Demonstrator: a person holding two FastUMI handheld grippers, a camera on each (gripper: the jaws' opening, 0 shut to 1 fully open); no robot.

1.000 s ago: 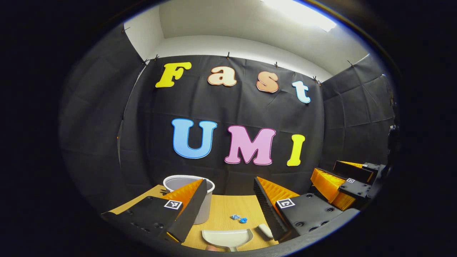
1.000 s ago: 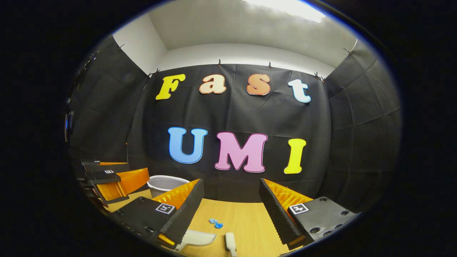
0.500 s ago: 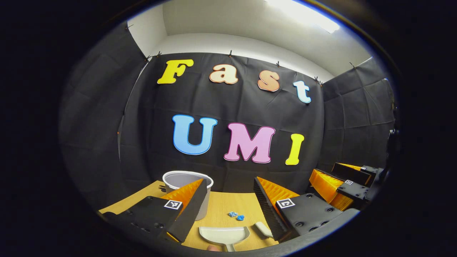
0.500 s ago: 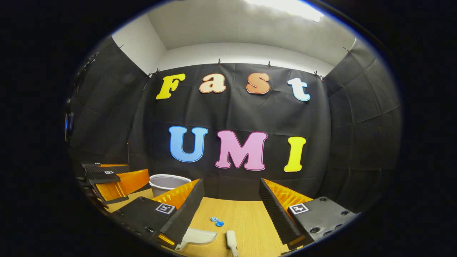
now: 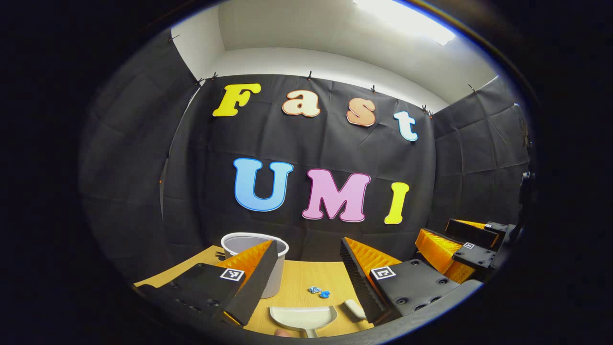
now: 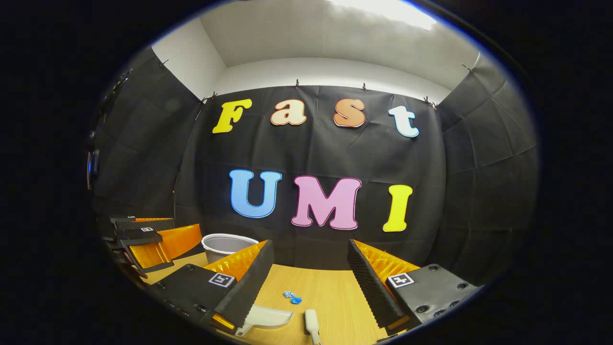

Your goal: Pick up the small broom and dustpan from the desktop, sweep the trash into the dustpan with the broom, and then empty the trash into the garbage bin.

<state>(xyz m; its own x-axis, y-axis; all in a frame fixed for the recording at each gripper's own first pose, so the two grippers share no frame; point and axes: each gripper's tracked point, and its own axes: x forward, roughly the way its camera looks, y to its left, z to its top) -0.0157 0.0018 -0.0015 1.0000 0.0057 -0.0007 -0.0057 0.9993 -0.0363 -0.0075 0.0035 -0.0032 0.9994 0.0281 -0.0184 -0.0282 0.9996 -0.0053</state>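
Observation:
A pale dustpan (image 5: pixel 302 317) lies on the wooden desktop (image 5: pixel 297 278) at the near edge, its handle toward me. The small broom (image 5: pixel 354 308) lies just right of it, partly behind my finger. Two blue crumpled scraps of trash (image 5: pixel 319 292) sit beyond them. My left gripper (image 5: pixel 308 242) hovers above, open and empty. In the right gripper view the dustpan (image 6: pixel 268 317), broom (image 6: pixel 311 322) and trash (image 6: pixel 292 297) lie below my open, empty right gripper (image 6: pixel 309 243). Each gripper sees the other off to its side: the right gripper (image 5: pixel 452 239) and the left gripper (image 6: pixel 158 233).
A grey round garbage bin (image 5: pixel 239 241) stands on the desktop at the back left, partly behind my left finger; the bin (image 6: pixel 227 242) appears far left in the right gripper view. The black cloth wall closes off the back and sides.
Both views have shifted only slightly. Both grippers stay open, and the dustpan, broom and trash have not moved.

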